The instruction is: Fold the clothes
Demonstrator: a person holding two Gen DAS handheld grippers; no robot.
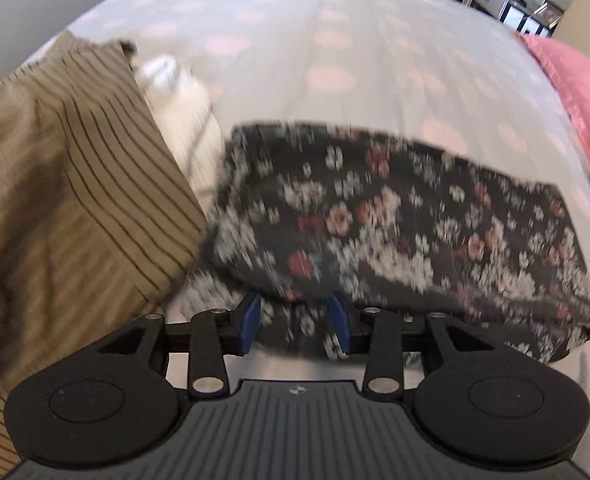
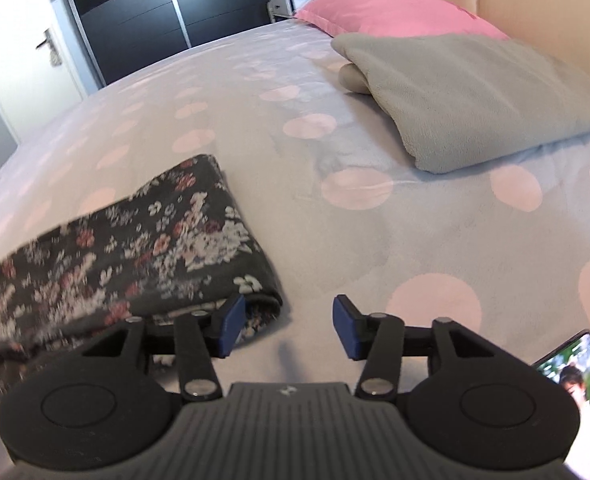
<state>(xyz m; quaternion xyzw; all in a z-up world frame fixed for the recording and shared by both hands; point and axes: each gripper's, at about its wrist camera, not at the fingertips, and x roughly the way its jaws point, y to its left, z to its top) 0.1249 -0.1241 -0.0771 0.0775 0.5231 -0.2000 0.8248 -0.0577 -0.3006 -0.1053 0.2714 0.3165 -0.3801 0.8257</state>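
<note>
Nearest the lens, left gripper [image 1: 295, 320]: blue pads narrowly parted, hem of one folded black flower-printed garment [image 1: 407, 232] between them, seemingly loose, though blur hides contact. Right gripper [image 2: 287, 326]: jaws about half open, empty, left pad beside the garment's corner. Garment flat at centre on the pink-dotted grey bedspread [image 2: 375, 240], long axis across the left-wrist frame. One brown striped folded cloth [image 1: 75, 200] left; one pink pillow [image 2: 395, 12], one grey cushion [image 2: 475, 100] upper right.

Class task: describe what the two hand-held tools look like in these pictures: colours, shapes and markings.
The left tool and right tool match: black linkage arms with silver pivot pins, two round black discs, a ribbed grey body bearing a small round emblem, and blue fingertip pads. No cables, sleeves or hands are visible.
</note>
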